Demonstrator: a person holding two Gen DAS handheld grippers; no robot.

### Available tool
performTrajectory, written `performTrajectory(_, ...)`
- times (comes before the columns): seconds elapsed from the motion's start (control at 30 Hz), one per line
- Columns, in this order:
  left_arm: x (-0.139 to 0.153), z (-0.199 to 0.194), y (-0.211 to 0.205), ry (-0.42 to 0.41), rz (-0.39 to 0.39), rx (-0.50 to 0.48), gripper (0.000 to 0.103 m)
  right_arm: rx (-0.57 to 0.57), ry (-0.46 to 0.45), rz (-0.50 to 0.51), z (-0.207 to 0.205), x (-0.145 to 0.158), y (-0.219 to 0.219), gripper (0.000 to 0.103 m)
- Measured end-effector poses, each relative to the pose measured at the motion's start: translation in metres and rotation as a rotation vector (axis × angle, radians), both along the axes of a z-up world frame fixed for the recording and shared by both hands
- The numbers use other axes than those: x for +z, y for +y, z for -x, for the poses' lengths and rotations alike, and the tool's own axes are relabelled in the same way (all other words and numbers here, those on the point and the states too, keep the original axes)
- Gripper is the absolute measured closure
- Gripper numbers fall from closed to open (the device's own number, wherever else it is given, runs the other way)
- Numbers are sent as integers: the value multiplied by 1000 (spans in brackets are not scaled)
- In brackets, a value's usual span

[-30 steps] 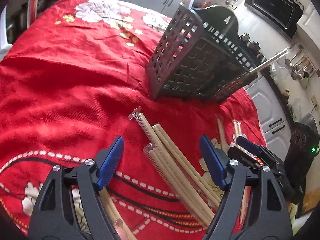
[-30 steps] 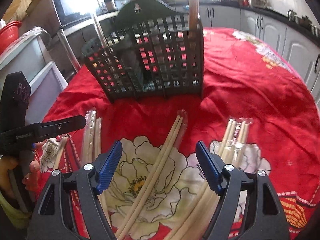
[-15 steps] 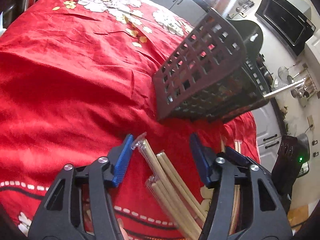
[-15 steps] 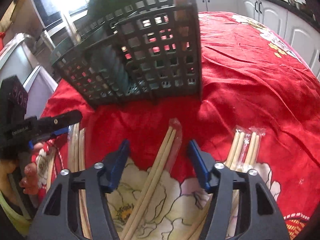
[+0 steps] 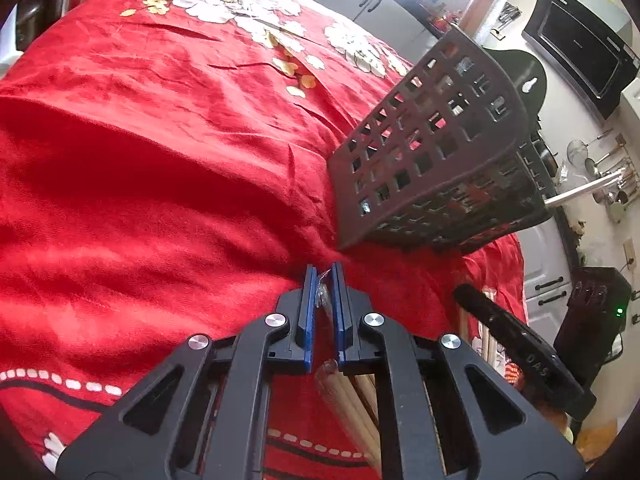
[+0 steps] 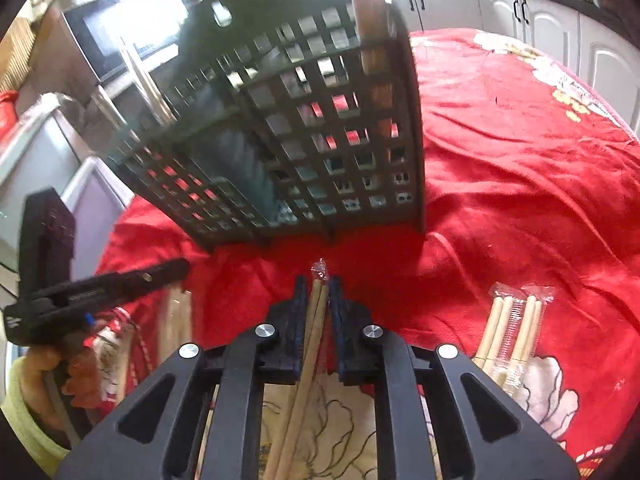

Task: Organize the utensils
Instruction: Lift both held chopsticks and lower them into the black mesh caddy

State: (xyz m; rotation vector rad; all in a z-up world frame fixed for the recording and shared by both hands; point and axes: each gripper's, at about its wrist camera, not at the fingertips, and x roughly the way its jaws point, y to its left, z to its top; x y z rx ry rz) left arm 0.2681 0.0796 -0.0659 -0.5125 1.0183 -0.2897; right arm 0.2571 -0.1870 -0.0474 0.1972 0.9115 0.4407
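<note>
The left gripper (image 5: 323, 280) now has its blue pads pressed onto the crinkled plastic tip of a wrapped chopstick pair (image 5: 344, 392), where half a second ago its jaws stood spread around the bundle. The right gripper (image 6: 318, 292) has done likewise: its fingers, wide apart in the earlier frame, now pinch a second wrapped chopstick pair (image 6: 308, 344), whose wrapper end pokes out just ahead of the fingertips. The black slotted utensil basket (image 6: 304, 128) stands ahead of both tools on the red floral tablecloth (image 5: 160, 160), closer than before.

Only the right wrist view shows two more wrapped pairs (image 6: 512, 332) lying to the right of that gripper, further chopsticks (image 6: 176, 320) to its left, and a wooden stick (image 6: 366, 8) standing upright in the basket's right end. It also catches the other tool's black body at far left, with the person's hand (image 6: 48, 360) around its handle. Only the left wrist view shows the open cloth stretching away to the left of its gripper and a metal rod (image 5: 580, 190) jutting from the basket's far end.
</note>
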Motion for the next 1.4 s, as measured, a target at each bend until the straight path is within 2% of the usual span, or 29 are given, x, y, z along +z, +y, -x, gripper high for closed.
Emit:
performTrajectory(0.1, 7, 6, -1, -33, 14, -9, 99, 0, -33, -7, 9, 10, -3, 92)
performTrajectory(0.4, 58, 35, -14, -201, 1, -47, 100, -43, -142, -44, 42, 43, -18, 93)
performTrajectory(0.6, 79, 55, -25, -275, 0, -69, 100, -59, -225, -74, 68, 66, -22, 93)
performTrajectory(1.4, 141, 97, -55, -449, -1, -164, 101, -67, -433, -88, 131, 123, -29, 94)
